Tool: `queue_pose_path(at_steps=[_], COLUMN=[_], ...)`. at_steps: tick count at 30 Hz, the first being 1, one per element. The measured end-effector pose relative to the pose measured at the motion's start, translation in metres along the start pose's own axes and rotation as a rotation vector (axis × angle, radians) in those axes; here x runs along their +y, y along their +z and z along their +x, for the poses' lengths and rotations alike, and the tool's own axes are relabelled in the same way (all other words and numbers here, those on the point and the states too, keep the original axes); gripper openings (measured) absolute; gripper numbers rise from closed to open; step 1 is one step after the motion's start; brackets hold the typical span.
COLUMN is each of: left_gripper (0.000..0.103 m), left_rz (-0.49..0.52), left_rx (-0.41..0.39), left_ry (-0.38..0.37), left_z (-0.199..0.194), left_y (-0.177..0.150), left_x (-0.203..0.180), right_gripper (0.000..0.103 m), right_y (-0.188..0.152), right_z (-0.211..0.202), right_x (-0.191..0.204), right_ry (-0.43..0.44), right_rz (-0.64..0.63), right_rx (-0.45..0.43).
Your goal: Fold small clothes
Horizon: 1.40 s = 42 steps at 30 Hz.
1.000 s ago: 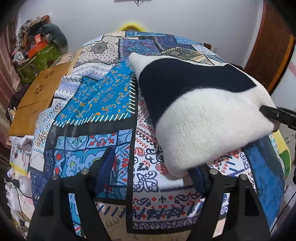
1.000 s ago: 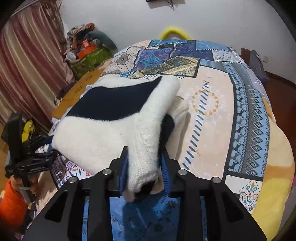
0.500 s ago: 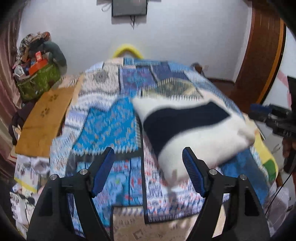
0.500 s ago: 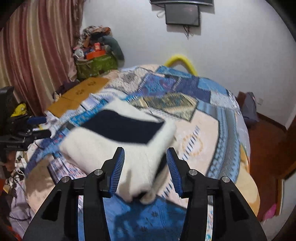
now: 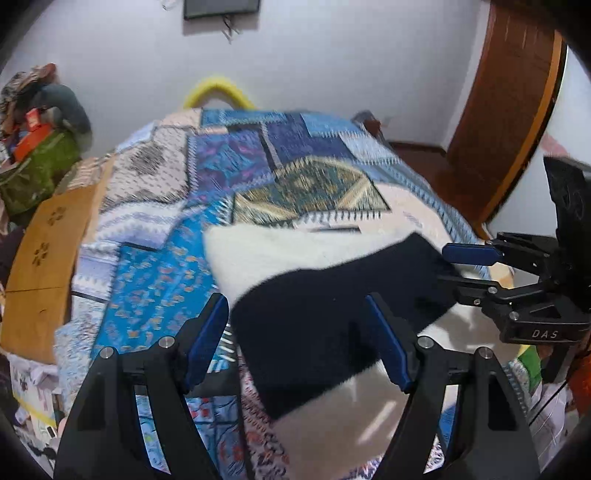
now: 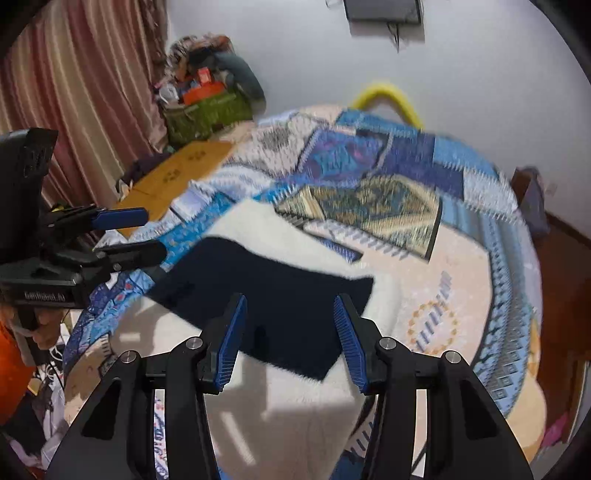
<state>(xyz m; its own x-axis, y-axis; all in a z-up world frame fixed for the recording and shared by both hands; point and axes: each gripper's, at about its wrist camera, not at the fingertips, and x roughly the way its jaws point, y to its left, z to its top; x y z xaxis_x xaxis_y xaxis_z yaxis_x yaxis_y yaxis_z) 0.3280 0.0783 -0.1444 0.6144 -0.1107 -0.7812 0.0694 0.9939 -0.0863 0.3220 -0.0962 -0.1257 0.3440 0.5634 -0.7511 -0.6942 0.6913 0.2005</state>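
A folded white and navy knit sweater (image 5: 317, 317) lies on the patchwork bedspread (image 5: 155, 288); it also shows in the right wrist view (image 6: 273, 291). My left gripper (image 5: 299, 339) is open and empty, hovering over the sweater's near edge. My right gripper (image 6: 290, 336) is open and empty above the sweater's other side. Each gripper shows in the other's view: the right one (image 5: 469, 269) at the sweater's right end, the left one (image 6: 136, 236) at its left end.
A pile of clothes and a green bag (image 6: 207, 107) sit by the curtain (image 6: 74, 92). An orange board (image 5: 44, 251) lies left of the bed. A wooden door (image 5: 509, 103) is at the right. A screen (image 6: 384, 11) hangs on the wall.
My right gripper let go of the sweater's edge and opened. Both grippers lifted and drew back, and the sweater now rests folded on the bed.
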Motion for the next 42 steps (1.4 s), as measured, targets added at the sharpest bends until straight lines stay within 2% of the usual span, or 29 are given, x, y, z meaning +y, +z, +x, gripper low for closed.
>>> queue_pose_path(at_steps=[4,8,14,19,21,23,27,29,32,34,39,42], left_gripper=[0.076,0.077,0.077,0.077,0.078,0.081,0.087,0.089,0.093,0.095,0.099,0.101], left_rz=[0.027,0.060,0.056,0.045,0.039,0.023,-0.015,-0.037,-0.077,-0.108,-0.256,-0.311], left_rx=[0.099,0.070,0.055,0.037,0.032,0.026,0.027,0.040,0.070,0.090,0.156,0.188], left_ry=[-0.001,0.018,0.027,0.031,0.033,0.037,0.044,0.051,0.038,0.019,-0.113,-0.174], left_z=[0.037,0.034,0.017,0.000,-0.006,-0.013,-0.020,-0.021,-0.014,-0.007,0.017,0.029], left_y=[-0.014,-0.028,-0.040,-0.052,-0.056,-0.060,-0.060,-0.056,-0.050,-0.051,-0.057,-0.059], left_x=[-0.006,-0.010,-0.009,-0.006,-0.004,-0.001,0.005,0.009,0.015,0.019,0.032,0.038], right_gripper=[0.045,0.045,0.045,0.046,0.049,0.059,0.062,0.067,0.077,0.080,0.081,0.086], right_y=[-0.012,-0.027,-0.039,-0.049,-0.054,-0.058,-0.064,-0.064,-0.058,-0.056,-0.060,-0.066], right_z=[0.026,0.022,0.006,-0.007,-0.014,-0.018,-0.027,-0.032,-0.036,-0.033,0.001,0.019], right_x=[-0.011,-0.012,-0.003,-0.005,-0.007,-0.009,-0.020,-0.022,-0.029,-0.035,-0.049,-0.057], right_ry=[0.025,0.031,-0.025,-0.038,-0.044,-0.059,-0.039,-0.042,-0.056,-0.035,0.040,0.106], right_rz=[0.028,0.006,-0.051,-0.033,-0.023,-0.010,0.045,0.067,0.109,0.155,0.250,0.327], right_rx=[0.104,0.096,0.077,0.055,0.046,0.044,0.036,0.020,0.001,-0.003,0.066,0.086])
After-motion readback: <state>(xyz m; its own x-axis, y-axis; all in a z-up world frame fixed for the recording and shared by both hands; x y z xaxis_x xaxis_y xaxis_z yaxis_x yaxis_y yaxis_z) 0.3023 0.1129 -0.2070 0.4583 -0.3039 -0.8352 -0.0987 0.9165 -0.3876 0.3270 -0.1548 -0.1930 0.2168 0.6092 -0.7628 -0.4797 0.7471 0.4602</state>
